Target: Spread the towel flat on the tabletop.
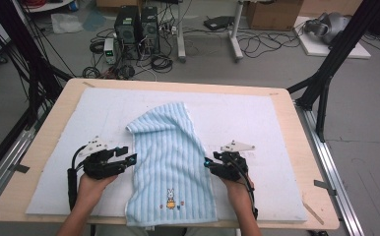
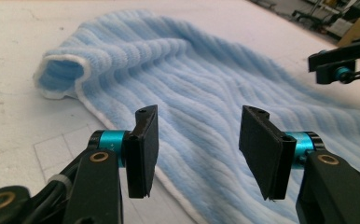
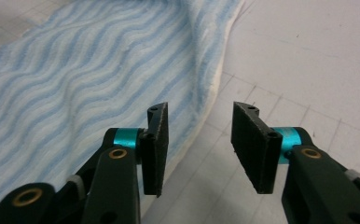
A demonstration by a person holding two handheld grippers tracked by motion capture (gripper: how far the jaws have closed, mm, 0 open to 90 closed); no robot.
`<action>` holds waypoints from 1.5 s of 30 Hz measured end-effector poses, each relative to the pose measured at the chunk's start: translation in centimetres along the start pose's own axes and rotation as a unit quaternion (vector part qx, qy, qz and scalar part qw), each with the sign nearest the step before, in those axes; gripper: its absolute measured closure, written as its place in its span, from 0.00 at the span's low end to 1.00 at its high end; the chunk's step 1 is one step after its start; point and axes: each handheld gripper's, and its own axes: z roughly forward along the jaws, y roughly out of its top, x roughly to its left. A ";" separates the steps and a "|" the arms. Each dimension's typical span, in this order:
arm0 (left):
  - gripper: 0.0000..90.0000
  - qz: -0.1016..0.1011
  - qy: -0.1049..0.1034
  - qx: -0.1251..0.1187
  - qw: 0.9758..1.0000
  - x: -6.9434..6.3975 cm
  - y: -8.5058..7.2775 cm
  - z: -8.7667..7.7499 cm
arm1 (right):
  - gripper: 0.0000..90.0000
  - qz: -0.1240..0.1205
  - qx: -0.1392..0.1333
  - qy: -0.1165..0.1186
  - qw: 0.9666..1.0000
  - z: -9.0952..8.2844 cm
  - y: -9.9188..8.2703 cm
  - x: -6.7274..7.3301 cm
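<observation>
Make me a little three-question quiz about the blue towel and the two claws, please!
1. True or false: the left claw is squeezing the towel.
2. What little picture is on the towel's near end? A) a bunny B) a car C) a star
3. Fill in: the towel lies on a white ____ that covers the wooden table.

Key:
1. False. Both the left claw and the right claw stand open beside the towel's long edges, with nothing gripped.
2. A, the bunny.
3. Mat.
</observation>
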 end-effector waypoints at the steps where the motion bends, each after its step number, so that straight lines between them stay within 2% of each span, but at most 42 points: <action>1: 0.51 -0.004 -0.001 0.003 1.000 0.0 0.0 0.3 | 0.56 0.003 0.006 0.001 1.000 0.3 0.1 -0.2; 3: 0.51 0.001 0.001 0.008 1.000 0.1 0.1 1.1 | 0.51 0.002 0.023 0.002 1.000 1.0 0.3 -0.5; 5: 0.51 0.004 0.005 0.014 1.000 0.3 0.2 2.0 | 0.49 -0.002 0.028 -0.002 1.000 1.6 0.5 -0.6; 8: 0.50 0.012 0.021 0.022 0.999 0.5 0.3 3.2 | 0.50 -0.001 0.028 -0.005 1.000 2.2 0.9 -0.8; 11: 0.51 0.021 0.037 0.053 0.998 0.6 0.2 4.2 | 0.65 -0.002 0.029 0.002 1.000 2.5 1.2 -1.0; 13: 0.53 0.026 0.051 0.072 0.996 0.4 0.0 4.8 | 0.76 -0.012 0.044 0.004 0.999 2.9 1.2 -1.0; 14: 0.55 0.032 0.052 0.085 0.995 0.3 -0.1 5.0 | 0.83 -0.011 0.056 0.009 0.998 3.1 1.1 -1.0; 15: 0.60 0.040 0.056 0.090 0.994 0.2 -0.1 5.1 | 0.86 -0.014 0.054 0.008 0.998 3.1 0.9 -1.0; 16: 0.63 0.056 0.066 0.093 0.992 -0.3 -0.2 5.1 | 0.94 -0.014 0.054 0.011 0.998 3.0 0.9 -1.0; 17: 0.73 0.071 0.065 0.096 0.991 -0.5 -0.2 5.2 | 0.97 -0.011 0.057 0.021 0.998 2.9 0.9 -1.0; 18: 0.81 0.083 0.063 0.100 0.989 -0.7 -0.2 5.1 | 0.98 -0.017 0.057 0.019 0.998 2.8 0.8 -0.9; 19: 0.89 0.084 0.054 0.101 0.990 -0.9 -0.3 5.1 | 0.98 -0.024 0.057 0.020 0.998 2.7 0.7 -0.8; 20: 0.94 0.086 0.057 0.101 0.990 -1.1 -0.3 5.1 | 0.98 -0.027 0.059 0.021 0.998 2.4 0.6 -0.7; 21: 0.95 0.086 0.056 0.102 0.989 -1.3 -0.4 5.0 | 0.98 -0.030 0.058 0.023 0.998 2.3 0.4 -0.6; 26: 0.96 0.074 0.018 0.106 0.991 -1.8 -0.8 4.4 | 0.98 -0.029 0.051 0.027 0.998 0.7 -1.0 -0.5; 31: 0.96 0.067 -0.020 0.110 0.991 -2.5 -1.4 3.8 | 0.98 -0.025 0.048 0.032 0.998 -0.8 -2.3 -0.7; 35: 0.96 0.071 -0.034 0.114 0.990 -3.1 -1.7 3.4 | 0.98 -0.034 0.052 0.034 0.998 -1.8 -2.9 -0.5; 39: 0.96 0.070 -0.041 0.113 0.990 -3.4 -2.0 3.0 | 0.98 -0.047 0.055 0.035 0.997 -2.4 -3.2 0.0; 45: 0.96 0.061 -0.059 0.115 0.990 -3.6 -2.4 2.3 | 0.98 -0.060 0.069 0.045 0.995 -2.9 -3.5 0.7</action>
